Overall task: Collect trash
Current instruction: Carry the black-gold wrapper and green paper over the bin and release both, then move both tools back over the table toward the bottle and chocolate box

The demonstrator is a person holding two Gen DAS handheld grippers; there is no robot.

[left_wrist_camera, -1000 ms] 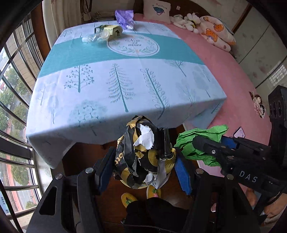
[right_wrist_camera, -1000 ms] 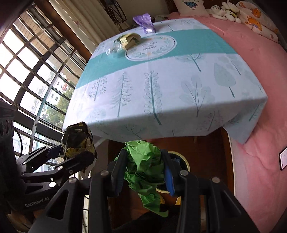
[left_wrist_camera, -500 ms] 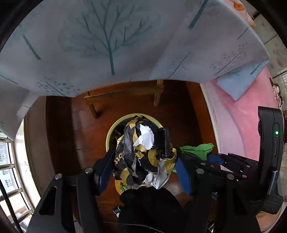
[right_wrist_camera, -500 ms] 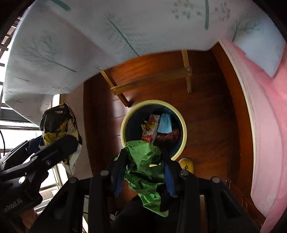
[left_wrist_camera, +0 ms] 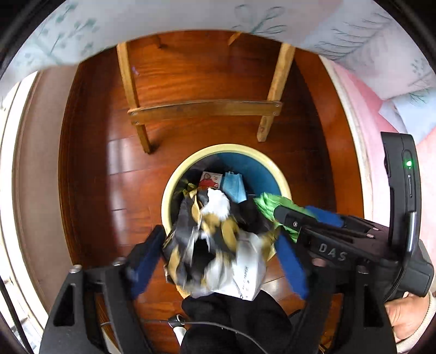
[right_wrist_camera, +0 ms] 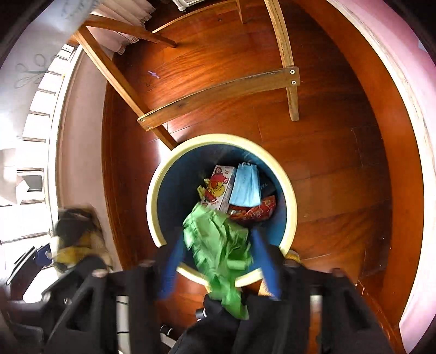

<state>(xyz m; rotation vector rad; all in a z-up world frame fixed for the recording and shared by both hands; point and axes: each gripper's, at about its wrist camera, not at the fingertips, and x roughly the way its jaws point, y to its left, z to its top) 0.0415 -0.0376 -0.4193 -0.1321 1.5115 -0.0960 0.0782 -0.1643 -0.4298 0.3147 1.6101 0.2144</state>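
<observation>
Both views look straight down into a yellow-rimmed blue bin (left_wrist_camera: 174, 185) (right_wrist_camera: 155, 196) on the floor. My left gripper (left_wrist_camera: 218, 237) hangs over the bin's near rim. Its jaws are opening, and a crumpled black, gold and white wrapper (left_wrist_camera: 212, 245) sits blurred between the blue pads, which stand off its sides. My right gripper (right_wrist_camera: 218, 237) is also opening above the bin, with a crumpled green bag (right_wrist_camera: 218, 245) loose between its pads. Each gripper shows in the other's view: the right gripper (left_wrist_camera: 288, 215) and the left gripper (right_wrist_camera: 62, 250).
The bin holds a cartoon-bear box (right_wrist_camera: 218, 188), a blue face mask (right_wrist_camera: 245, 185) and a red wrapper (right_wrist_camera: 256, 209). Wooden table legs and a crossbar (left_wrist_camera: 204, 107) stand just beyond it, under the hanging tablecloth (left_wrist_camera: 163, 19). A pink bed edge (right_wrist_camera: 408, 109) curves along the right.
Both grippers have sunk from table height to just over the bin. Their jaws have widened, and the wrapper and the green bag are no longer squeezed.
</observation>
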